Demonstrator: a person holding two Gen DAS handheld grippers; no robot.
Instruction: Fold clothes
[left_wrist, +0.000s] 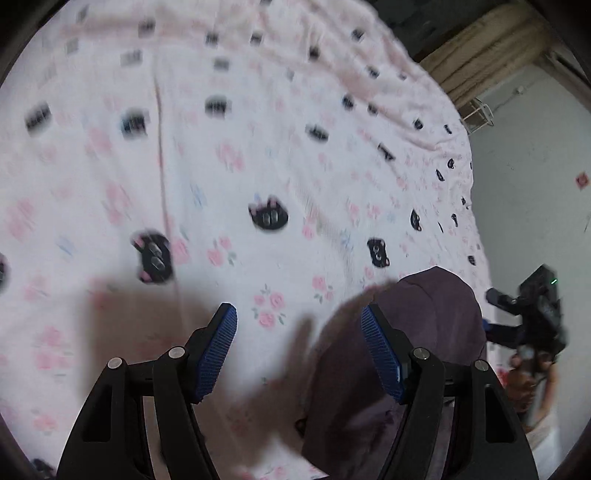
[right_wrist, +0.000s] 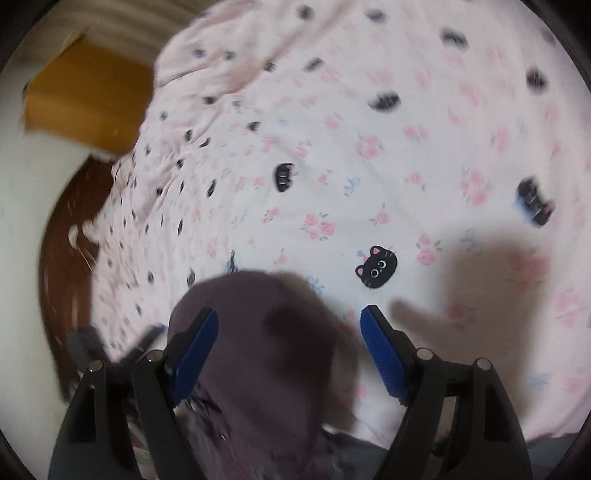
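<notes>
Purple garment (left_wrist: 406, 350) lies on the bed sheet (left_wrist: 258, 147), a pink sheet printed with roses and black cat faces. In the left wrist view, the left gripper (left_wrist: 299, 354) has its jaws spread with nothing between them; the garment sits under and beyond the right-hand blue pad (left_wrist: 382, 356), while bare sheet fills the gap. The right gripper (left_wrist: 532, 314) appears at the far right edge. In the right wrist view, the right gripper (right_wrist: 290, 354) also has its jaws spread, unpinched; the garment (right_wrist: 258, 332) lies below the gap and the left-hand pad (right_wrist: 194, 356).
</notes>
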